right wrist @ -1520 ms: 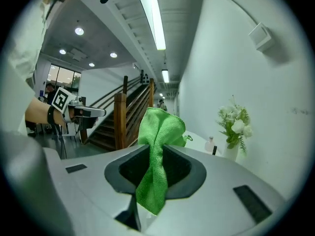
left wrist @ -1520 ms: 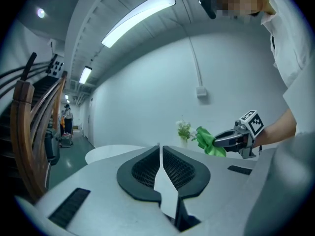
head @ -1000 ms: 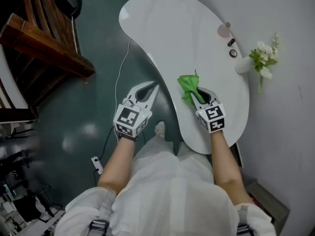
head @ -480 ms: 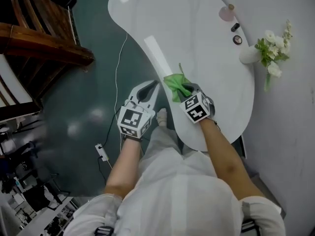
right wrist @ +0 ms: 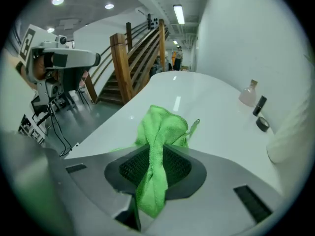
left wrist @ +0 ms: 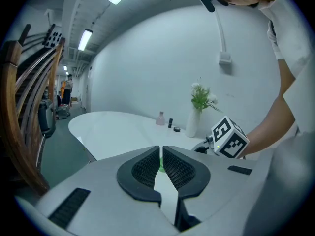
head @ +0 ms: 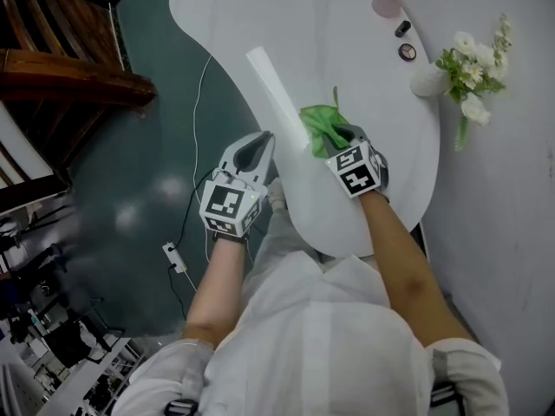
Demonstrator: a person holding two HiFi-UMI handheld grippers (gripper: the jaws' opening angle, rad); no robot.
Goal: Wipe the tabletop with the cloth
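A green cloth lies bunched on the white curved tabletop, near its left edge. My right gripper is shut on the cloth and holds it against the surface. In the right gripper view the cloth runs between the two jaws and spills out in front onto the table. My left gripper hangs off the table's left edge above the floor, its jaws shut with nothing between them. The left gripper view shows that gripper with only a thin slit between the pads.
At the table's far right stand a white vase of flowers, a pink bottle and two small dark items. A wooden staircase rises at the left. A cable and power strip lie on the green floor.
The right gripper has dragged the cloth along the table's left edge, first leftward, then a little forward. The left gripper has stayed shut beside the table.
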